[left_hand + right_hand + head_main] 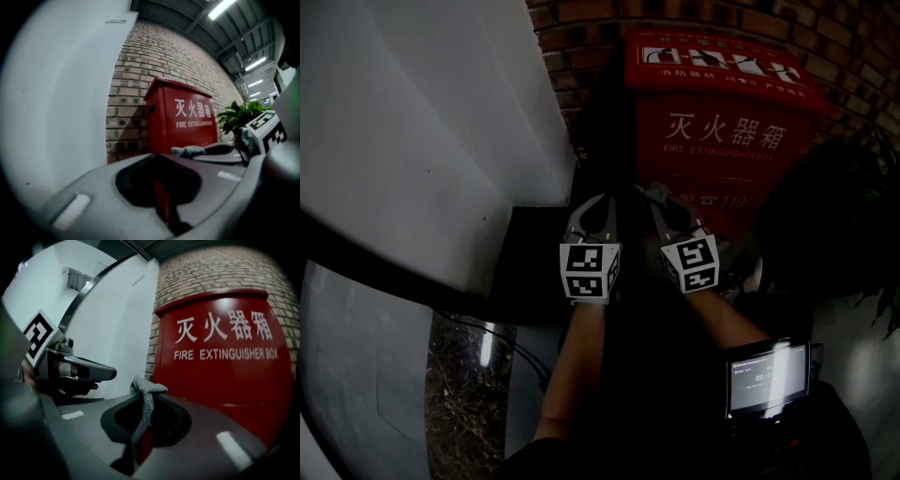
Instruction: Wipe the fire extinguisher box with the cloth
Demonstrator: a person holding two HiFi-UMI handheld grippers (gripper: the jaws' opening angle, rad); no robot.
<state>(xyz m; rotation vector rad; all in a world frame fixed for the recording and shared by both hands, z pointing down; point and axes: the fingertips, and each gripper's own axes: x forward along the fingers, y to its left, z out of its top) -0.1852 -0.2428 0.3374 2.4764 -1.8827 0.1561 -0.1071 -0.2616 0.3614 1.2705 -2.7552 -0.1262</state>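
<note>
The fire extinguisher box (722, 122) is a smooth, glossy red metal cabinet with a sloped lid and white lettering, backed against a rough brick wall (572, 56). Just short of the box's front face, the right gripper (146, 398) is clenched on a grey, knobbly woven cloth (151, 386), which bunches above the moulded grey jaws and hangs as a thin strip between them, not touching the box. The left gripper (157, 155), before the box's left edge, is closed with nothing in it
</note>
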